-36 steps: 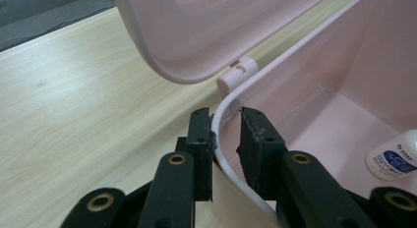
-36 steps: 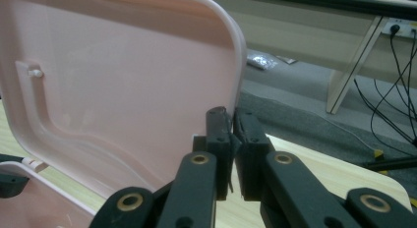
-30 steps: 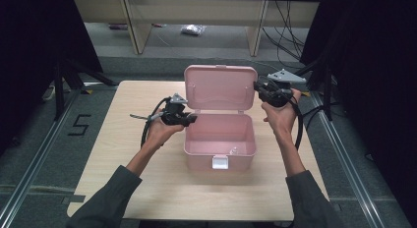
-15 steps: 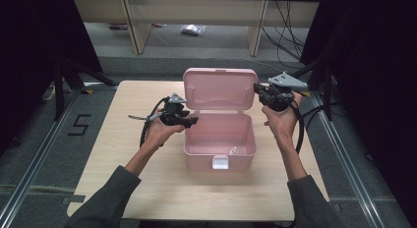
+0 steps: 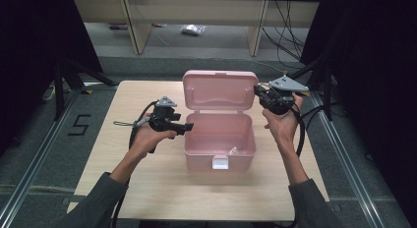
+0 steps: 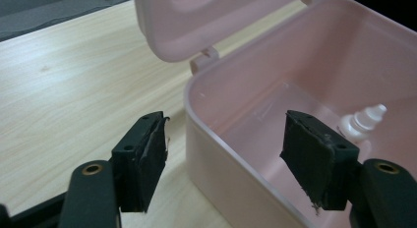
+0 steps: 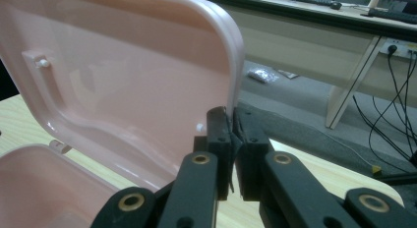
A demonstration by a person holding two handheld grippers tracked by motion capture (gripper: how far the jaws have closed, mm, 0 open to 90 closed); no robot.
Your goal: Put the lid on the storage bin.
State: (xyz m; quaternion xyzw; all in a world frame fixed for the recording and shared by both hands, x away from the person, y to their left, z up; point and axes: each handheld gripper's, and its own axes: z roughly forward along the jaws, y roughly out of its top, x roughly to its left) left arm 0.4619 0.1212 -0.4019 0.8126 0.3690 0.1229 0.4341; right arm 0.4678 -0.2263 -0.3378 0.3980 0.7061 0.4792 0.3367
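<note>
Now left claw [image 6: 221, 159] has just opened.

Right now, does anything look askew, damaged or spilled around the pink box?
Nothing spilled or askew. The left gripper's pads look frayed at the edges. The small dropper bottle lies on its side inside the pink box.
</note>
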